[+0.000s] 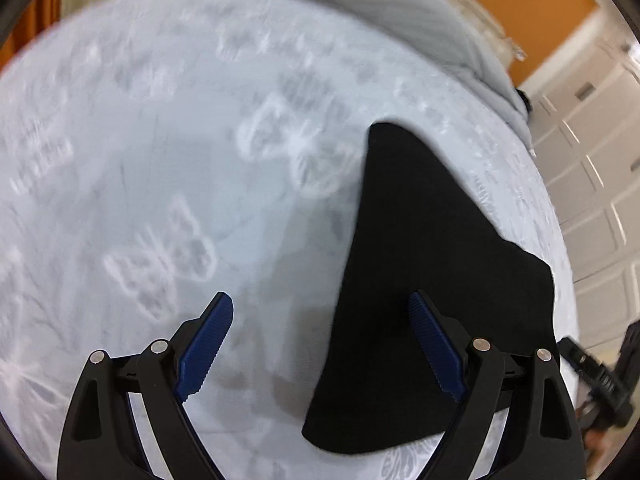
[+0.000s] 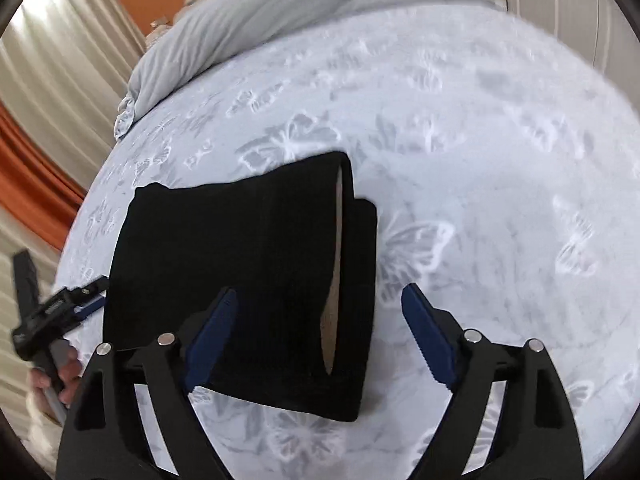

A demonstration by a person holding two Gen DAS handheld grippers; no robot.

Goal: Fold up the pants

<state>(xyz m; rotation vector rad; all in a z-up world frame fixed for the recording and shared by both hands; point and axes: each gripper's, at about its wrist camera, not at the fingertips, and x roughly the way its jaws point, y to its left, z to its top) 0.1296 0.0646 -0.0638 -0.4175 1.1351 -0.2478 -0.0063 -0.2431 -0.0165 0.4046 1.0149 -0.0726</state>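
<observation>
Already folded: the pants point(image 2: 240, 280) lie as a compact black stack on the bed point(image 2: 480, 140), near its edge, with a tan inner strip showing at one fold.
Left gripper point(image 1: 322, 344): jaws wide apart, holding nothing, over the stack's edge and bare sheet.
Right gripper point(image 2: 320, 336): jaws apart, empty, over the stack's near end.
Step, as I judge: finishing or a last fold.
Doing it well: pinch every layer together at matching corners, lift low, lay edges flush.
Beyond: a grey blanket point(image 2: 280, 12) at the bed's far side.
</observation>
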